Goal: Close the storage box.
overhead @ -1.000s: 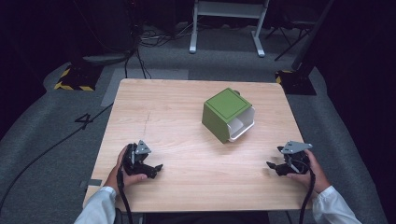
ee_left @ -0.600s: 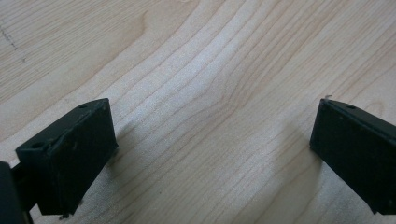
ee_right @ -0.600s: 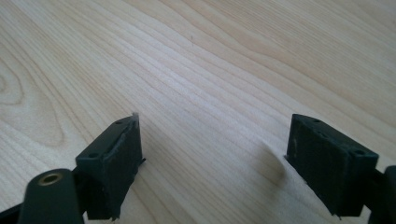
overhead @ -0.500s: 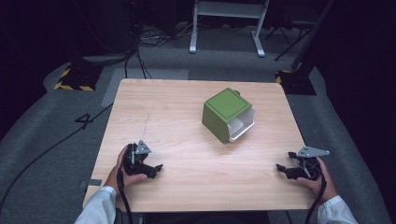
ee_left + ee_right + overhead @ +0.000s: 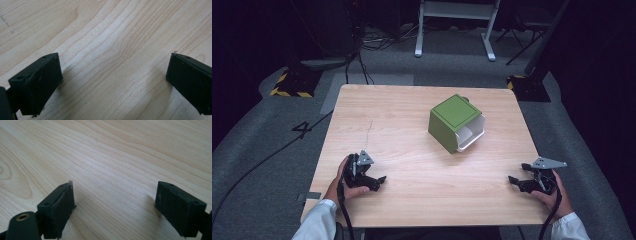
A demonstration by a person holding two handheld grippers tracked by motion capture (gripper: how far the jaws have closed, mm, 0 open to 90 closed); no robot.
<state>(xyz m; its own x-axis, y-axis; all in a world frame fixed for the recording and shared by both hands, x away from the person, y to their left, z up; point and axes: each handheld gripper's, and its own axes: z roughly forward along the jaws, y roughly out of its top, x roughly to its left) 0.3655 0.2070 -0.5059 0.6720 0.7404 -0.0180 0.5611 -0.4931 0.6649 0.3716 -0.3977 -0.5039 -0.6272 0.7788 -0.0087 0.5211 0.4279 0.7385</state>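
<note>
Green cube-shaped box with white plastic insert (image 5: 456,122) sits tipped at desk (image 5: 412,200) centre-right, well apart from both tools. L tool (image 5: 379,181) & R tool (image 5: 513,180): jaws spread, empty, near desk edge. Risk: a one-sided push could slide or roll the box.

High view – fixed above the near edge, facing forward and down, far enough to take in the whole table (image 5: 412,125). Both gripper views sit low over that same tabletop – close, looking along the wood grain.
</note>
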